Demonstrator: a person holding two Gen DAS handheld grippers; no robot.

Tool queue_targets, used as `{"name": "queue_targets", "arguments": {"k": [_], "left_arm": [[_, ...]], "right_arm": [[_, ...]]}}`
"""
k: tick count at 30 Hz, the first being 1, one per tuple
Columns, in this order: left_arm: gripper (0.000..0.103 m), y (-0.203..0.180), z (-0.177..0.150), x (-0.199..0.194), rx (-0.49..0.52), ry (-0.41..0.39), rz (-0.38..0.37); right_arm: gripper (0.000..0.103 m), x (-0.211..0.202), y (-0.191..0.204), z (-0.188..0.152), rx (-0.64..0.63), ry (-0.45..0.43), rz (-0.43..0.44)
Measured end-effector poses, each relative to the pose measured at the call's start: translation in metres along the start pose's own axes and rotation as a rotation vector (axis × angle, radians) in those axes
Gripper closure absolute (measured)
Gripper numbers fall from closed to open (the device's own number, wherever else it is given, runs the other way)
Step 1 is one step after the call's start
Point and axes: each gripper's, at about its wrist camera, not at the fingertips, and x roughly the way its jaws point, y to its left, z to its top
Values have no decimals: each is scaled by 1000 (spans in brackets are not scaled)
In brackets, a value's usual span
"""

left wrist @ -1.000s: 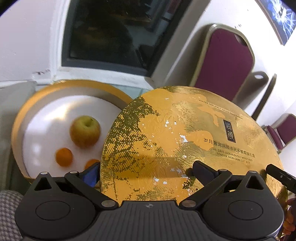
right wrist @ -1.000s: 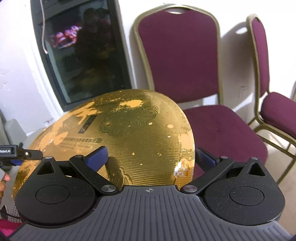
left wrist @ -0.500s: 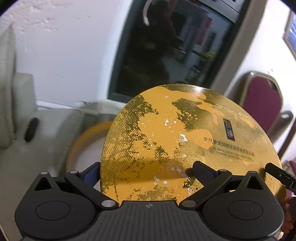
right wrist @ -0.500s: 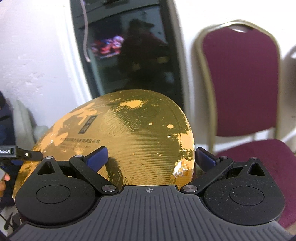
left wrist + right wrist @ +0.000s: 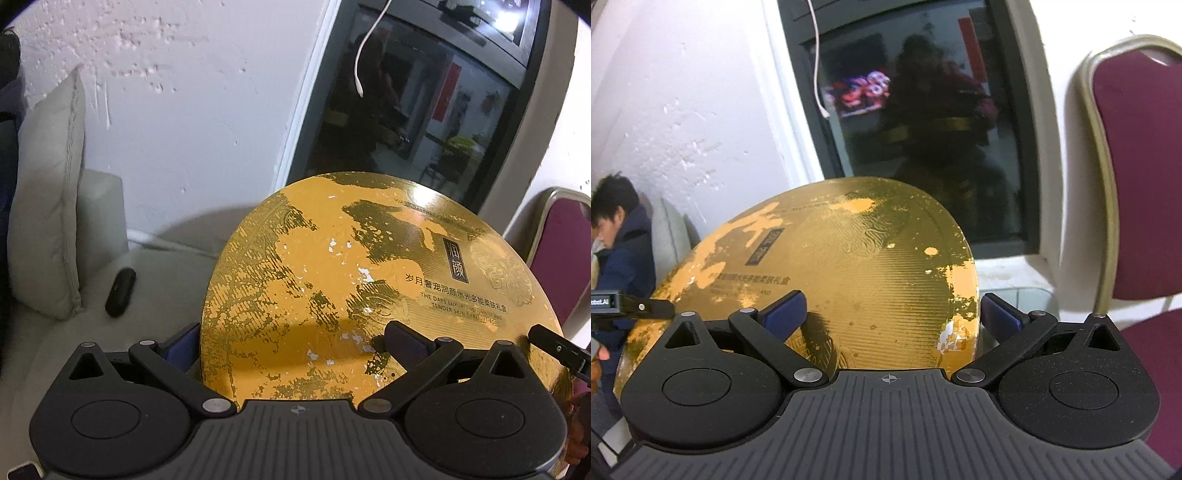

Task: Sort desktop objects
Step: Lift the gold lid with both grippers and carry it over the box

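Lid, round, gold, scuffed with worn patches and printed lettering, hangs tilted before a dark window. Left gripper and right gripper each clamp an opposite edge.

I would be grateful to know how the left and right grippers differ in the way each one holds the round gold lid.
The left gripper grips the round gold lid at its left edge; the right gripper grips its right edge.
The left gripper's view shows the lid's printed label on the right; the right gripper's view shows it on the left.
Shared: both straddle the lid's rim with blue-padded fingers, one finger over its face, one outside.
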Motion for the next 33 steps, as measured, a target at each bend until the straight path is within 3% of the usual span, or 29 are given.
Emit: {"name": "queue_targets", "arguments": {"k": [9,23,33], "left_arm": [[1,7,-8,26,6,23,8],[1,9,-30,87,30,106,25],[1,17,-46,104,8,122,41]], "right_arm": [[1,18,-2,-5,9,28,0],[1,76,-35,-37,74,166,-25],[1,102,-44,-56,83,197,-20]]}}
